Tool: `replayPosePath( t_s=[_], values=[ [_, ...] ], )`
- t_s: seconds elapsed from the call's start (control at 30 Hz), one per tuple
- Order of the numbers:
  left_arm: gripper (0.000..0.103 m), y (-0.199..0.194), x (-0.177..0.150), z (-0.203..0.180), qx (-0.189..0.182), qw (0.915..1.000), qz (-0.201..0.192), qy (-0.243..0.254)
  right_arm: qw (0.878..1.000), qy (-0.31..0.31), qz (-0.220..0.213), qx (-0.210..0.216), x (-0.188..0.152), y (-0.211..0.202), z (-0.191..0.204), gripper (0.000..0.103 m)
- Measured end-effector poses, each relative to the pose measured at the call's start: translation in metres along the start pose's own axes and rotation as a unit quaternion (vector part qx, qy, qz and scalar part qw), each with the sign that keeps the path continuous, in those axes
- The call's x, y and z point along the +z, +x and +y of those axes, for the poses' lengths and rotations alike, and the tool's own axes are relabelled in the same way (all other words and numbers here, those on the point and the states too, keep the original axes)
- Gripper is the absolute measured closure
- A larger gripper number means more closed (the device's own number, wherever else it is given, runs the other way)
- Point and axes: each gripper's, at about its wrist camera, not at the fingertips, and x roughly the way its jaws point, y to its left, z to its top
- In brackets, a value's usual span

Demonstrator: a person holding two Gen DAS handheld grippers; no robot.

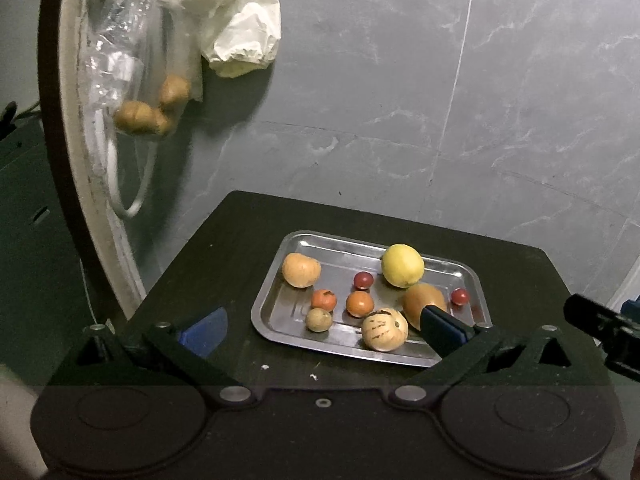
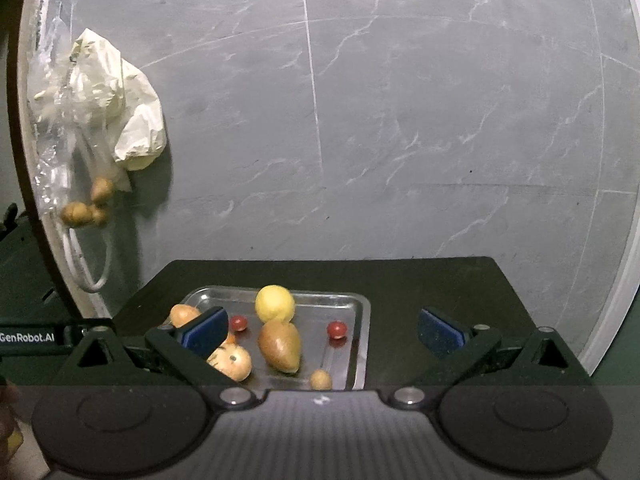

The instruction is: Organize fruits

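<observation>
Both grippers, left [image 1: 324, 330] and right [image 2: 322, 330], gape wide above the fruit-filled steel tray [image 1: 276, 292]; bags [image 1: 224, 12] hang behind

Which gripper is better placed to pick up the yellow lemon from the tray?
Right gripper, probably: open, the lemon sits centred between its fingers. Left gripper is open, but the lemon lies off toward its right finger.

Both views are dim, with muted colour and visible grain. The metal tray [image 1: 472, 276] shows soft glare streaks. The hanging bags [image 1: 224, 12] cast a shadow rightward onto the grey wall [image 1: 440, 80]. Fisheye distortion bends straight lines; corners vignette to black. Near gripper housings appear soft.
</observation>
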Motion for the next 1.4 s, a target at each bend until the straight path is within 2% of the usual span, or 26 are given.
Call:
replayPosePath(
  t_s=[0.4,0.67,0.87,1.4],
  values=[
    [0.001,-0.025,-0.012,0.009,0.014,0.9998,-0.006,0.01,1.0,0.01,0.009,0.017,-0.015,-0.016,0.011,0.0],
    [0.001,-0.029,-0.022,0.022,-0.004,0.9999,-0.01,0.007,1.0,0.014,0.012,0.01,-0.024,-0.022,0.019,0.0],
    [0.001,-0.031,-0.028,0.029,-0.014,0.9995,-0.013,0.025,1.0,0.016,0.016,-0.002,-0.031,-0.029,0.03,0.0],
    [0.001,-0.047,-0.035,0.078,-0.03,0.9984,-0.012,0.047,0.999,0.029,0.02,-0.025,-0.049,-0.046,0.081,0.0]
  ],
)
